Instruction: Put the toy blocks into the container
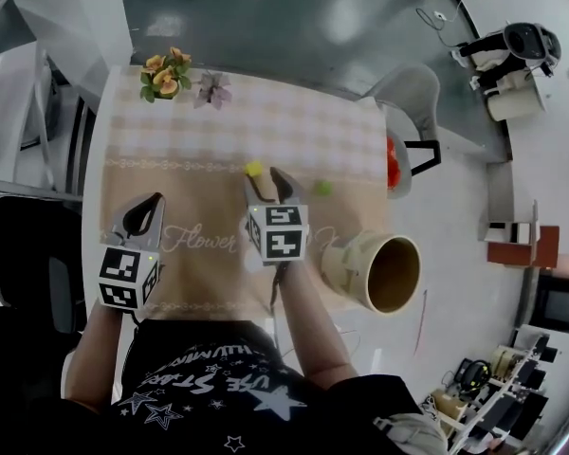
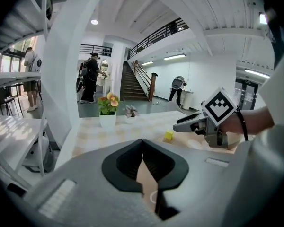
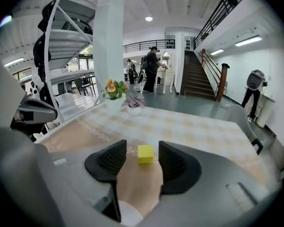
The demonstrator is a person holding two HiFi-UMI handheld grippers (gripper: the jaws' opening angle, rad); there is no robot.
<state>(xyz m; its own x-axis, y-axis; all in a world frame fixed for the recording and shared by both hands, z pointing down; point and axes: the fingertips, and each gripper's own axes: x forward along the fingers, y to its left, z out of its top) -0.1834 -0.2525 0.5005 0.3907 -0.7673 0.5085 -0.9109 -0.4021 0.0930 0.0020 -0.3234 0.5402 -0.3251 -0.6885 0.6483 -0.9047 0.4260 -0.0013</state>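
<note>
Task barely begun: yellow block (image 3: 145, 153) and green block (image 1: 322, 189) lie on desk (image 1: 199, 140); container (image 1: 384, 273) looks empty. Right tongs (image 1: 267, 180) released, lined up on yellow block; left tongs (image 1: 152, 202) clenched, empty.

Yellow block (image 1: 254, 169) and green block (image 1: 322, 188) lie apart; beige container (image 1: 347, 265) nearby.

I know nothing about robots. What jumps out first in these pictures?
A small yellow block sits on the checked tablecloth between the tips of the open jaws of the right hand-held gripper. A wide tan tub waits at its right edge, with flowers at the far end.
</note>
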